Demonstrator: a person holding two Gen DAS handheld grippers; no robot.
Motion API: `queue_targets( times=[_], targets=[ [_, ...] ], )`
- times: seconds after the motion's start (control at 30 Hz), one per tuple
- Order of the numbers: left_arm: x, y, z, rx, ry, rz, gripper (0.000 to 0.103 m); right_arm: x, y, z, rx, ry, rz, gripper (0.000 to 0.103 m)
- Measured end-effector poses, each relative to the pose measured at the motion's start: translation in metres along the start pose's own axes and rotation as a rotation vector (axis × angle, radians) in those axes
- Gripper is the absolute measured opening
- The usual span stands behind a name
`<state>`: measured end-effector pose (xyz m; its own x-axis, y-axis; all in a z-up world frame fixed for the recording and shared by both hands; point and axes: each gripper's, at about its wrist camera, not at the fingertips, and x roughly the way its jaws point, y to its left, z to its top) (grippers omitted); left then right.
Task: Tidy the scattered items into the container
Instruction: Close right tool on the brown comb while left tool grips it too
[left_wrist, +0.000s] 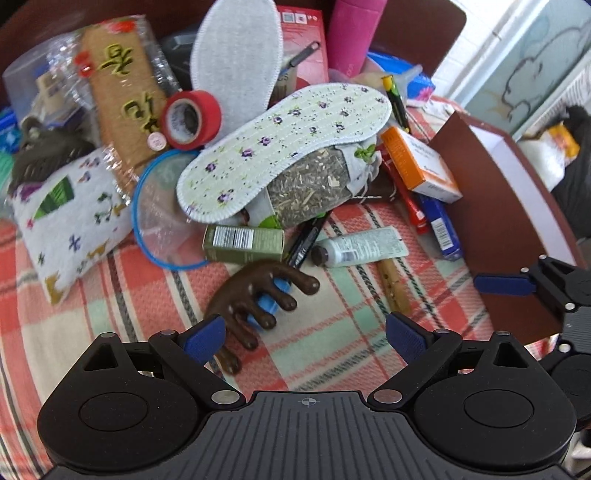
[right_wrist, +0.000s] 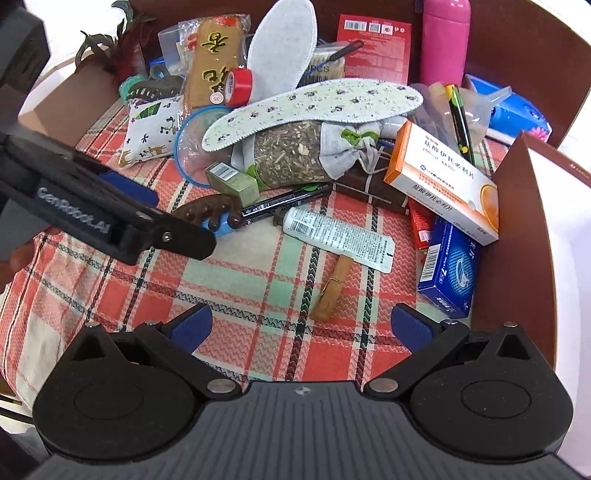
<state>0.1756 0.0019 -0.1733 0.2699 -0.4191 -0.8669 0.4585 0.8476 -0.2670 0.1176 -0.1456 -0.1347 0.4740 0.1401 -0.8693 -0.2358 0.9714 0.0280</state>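
Observation:
A heap of items lies on the plaid cloth: a floral insole, a herb sachet, a red tape roll, a green box, a white tube and an orange-white medicine box. A brown pronged massager lies just ahead of my left gripper, which is open and empty. My right gripper is open and empty, above the cloth near a wooden clothespin. The brown container stands at the right.
A pink bottle, a red packet, a blue tissue pack and a blue box lie around the heap. The left gripper's body shows in the right wrist view, the right gripper's finger in the left.

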Motion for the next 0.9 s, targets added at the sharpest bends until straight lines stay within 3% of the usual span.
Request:
queue_targets(
  times=[0.43, 0.5, 0.6, 0.9],
  targets=[
    [0.028, 0.007, 0.012, 0.060, 0.065, 0.022, 0.092, 0.018, -0.002, 0.006, -0.021, 0.036, 0.023, 0.102],
    [0.028, 0.013, 0.015, 0.046, 0.067, 0.027, 0.088, 0.020, -0.001, 0.008, -0.028, 0.036, 0.027, 0.102],
    [0.027, 0.026, 0.019, 0.011, 0.078, 0.037, 0.061, 0.023, 0.000, 0.010, -0.033, 0.041, 0.029, 0.102],
    [0.008, 0.048, 0.014, -0.052, 0.082, -0.015, 0.058, 0.024, 0.007, 0.018, -0.064, 0.028, 0.043, 0.102]
  ],
)
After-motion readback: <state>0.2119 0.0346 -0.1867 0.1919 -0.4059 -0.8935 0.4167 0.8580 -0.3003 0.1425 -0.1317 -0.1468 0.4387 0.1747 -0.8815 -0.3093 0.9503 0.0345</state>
